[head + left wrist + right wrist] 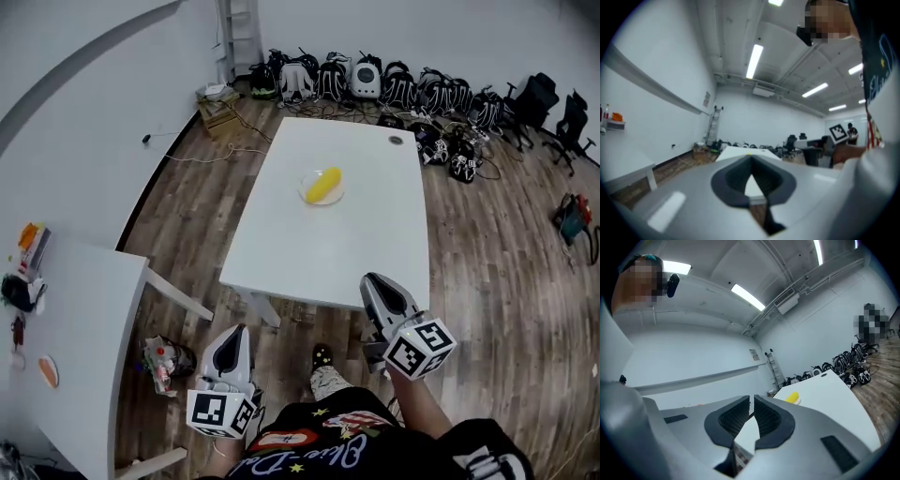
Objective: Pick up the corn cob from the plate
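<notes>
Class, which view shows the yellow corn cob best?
The head view: the yellow corn cob lies whole on a clear round plate. The right gripper view shows it small and distant; the left gripper view, hardly.

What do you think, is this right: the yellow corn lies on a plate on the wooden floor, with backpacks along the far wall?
No. The head view shows the corn on its plate on the white table, not the floor. The backpacks do line the far wall.
</notes>
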The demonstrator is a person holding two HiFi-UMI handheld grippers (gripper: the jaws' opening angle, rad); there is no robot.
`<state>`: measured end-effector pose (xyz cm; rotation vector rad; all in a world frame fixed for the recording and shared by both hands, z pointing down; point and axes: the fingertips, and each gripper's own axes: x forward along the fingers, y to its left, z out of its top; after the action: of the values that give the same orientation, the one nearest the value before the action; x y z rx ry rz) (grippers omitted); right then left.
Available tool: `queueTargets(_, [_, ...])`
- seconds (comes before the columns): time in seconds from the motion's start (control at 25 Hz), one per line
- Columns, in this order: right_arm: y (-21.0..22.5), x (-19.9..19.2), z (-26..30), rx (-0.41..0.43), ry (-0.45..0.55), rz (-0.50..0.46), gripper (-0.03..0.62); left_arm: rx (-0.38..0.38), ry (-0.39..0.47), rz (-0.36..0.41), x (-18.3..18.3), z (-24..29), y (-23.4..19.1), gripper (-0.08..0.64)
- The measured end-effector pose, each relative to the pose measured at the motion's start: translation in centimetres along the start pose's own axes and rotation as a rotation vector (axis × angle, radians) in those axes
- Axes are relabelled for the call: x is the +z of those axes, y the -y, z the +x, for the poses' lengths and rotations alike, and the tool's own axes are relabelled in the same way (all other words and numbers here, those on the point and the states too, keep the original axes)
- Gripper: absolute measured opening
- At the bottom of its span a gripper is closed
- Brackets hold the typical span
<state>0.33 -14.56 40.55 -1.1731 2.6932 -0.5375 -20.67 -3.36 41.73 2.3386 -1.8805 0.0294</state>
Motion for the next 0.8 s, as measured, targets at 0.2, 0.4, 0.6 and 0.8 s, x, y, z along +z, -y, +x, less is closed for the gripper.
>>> queueTargets(0.2, [4.7,2.4,10.1,-0.013,-0.021,-0.046,0.017,0.002,0.031,0.034,3.6,9.1,-5.0,-0.002])
queueTargets(0.4, [10.3,1.4,19.0,-0.125,-0.111,-0.100,0.018,-0.022,0.030,-0.026,4.2,15.3,-8.8,-0.002])
queueTargets(0.6, [14.8,-0.7,26.8,-0.264,-0.212,-0.108,0.026,-0.058,-0.017,-0.052,3.8,20.0,-14.0,-0.002])
queueTargets(0.8, [18.8,-3.1,33.0,-0.461,-0.303,-0.092,0.175,-0.161,-0.016,-0.087,5.2,24.9,-18.2,-0.002])
